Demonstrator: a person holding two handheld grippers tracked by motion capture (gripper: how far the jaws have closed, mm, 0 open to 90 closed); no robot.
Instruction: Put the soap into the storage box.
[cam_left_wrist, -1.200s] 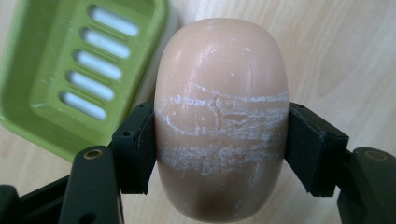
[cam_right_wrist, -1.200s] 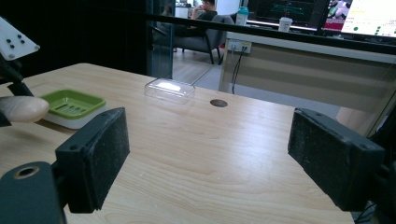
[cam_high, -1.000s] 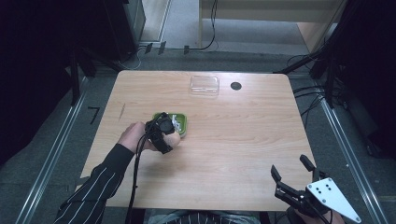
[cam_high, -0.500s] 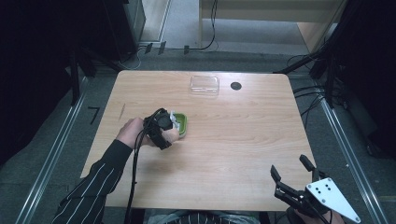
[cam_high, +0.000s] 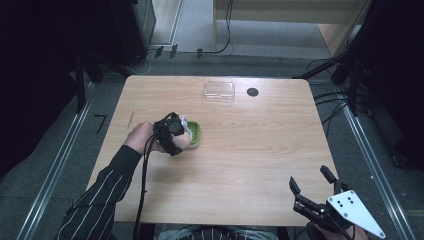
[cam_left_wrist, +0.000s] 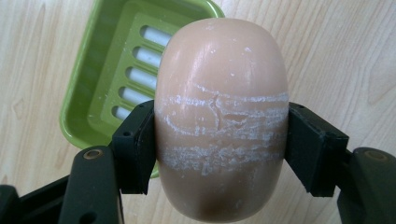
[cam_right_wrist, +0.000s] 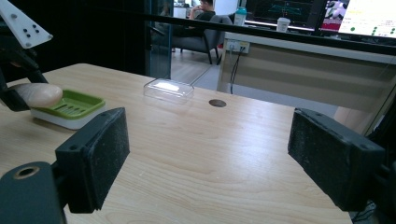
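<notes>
A smooth beige bar of soap (cam_left_wrist: 219, 84), scored with white scratch lines, sits clamped between the black jaws of my left gripper (cam_left_wrist: 219, 140). Below and behind it lies a green slotted soap dish (cam_left_wrist: 107, 70). In the high view my left gripper (cam_high: 172, 132) hovers at the left edge of the soap dish (cam_high: 195, 134), left of the table's middle. In the right gripper view the soap (cam_right_wrist: 37, 94) hangs just above the near end of the dish (cam_right_wrist: 74, 105). My right gripper (cam_high: 308, 177) stands open past the table's front right corner, with nothing between its pads (cam_right_wrist: 98, 154).
A clear plastic lid or box (cam_high: 219, 91) rests near the far edge of the wooden table (cam_high: 260, 150), with a small dark round hole (cam_high: 252, 92) beside it. A metal rail (cam_high: 372, 170) runs along the floor on the right.
My left gripper has shifted slightly left with the soap, baring more of the green dish. The right gripper has stayed where it was.
</notes>
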